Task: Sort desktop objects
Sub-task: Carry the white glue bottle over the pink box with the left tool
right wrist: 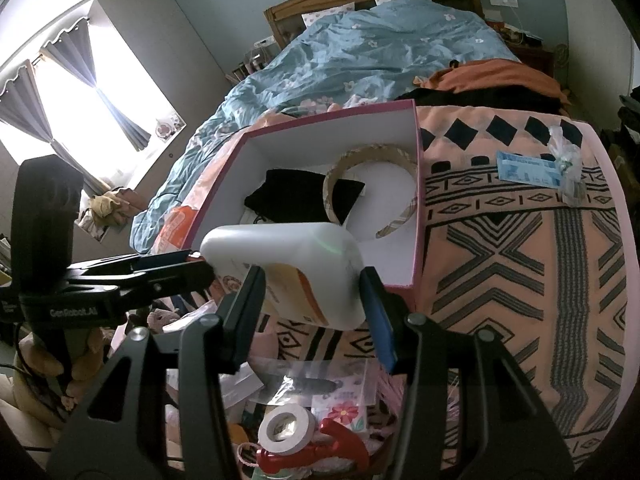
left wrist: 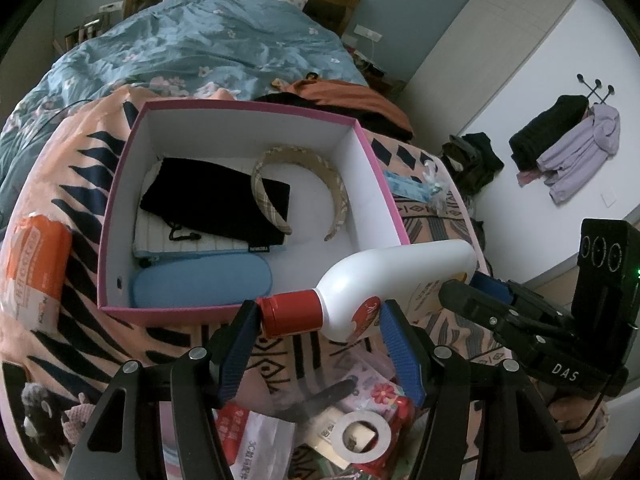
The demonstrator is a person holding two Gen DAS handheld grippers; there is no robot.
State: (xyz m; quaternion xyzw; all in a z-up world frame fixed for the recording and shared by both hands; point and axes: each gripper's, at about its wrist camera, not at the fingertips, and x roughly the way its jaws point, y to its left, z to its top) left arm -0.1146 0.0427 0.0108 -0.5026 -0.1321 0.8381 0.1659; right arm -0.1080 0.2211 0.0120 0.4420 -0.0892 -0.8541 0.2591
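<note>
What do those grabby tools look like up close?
Both are black with silver bolts. The left tool and right tool have two fingers each, with ribbed blue pads. One body reads "DAS" in white; the other reads "GenRobot.AI". A thin black cable trails off.

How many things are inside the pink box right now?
4 visible: a black pouch on a striped cloth, a blue case along the near wall, a headband toward the back. More may be hidden underneath.

Both claw cameras close, angled down, sharing pink box [left wrist: 248, 312]
</note>
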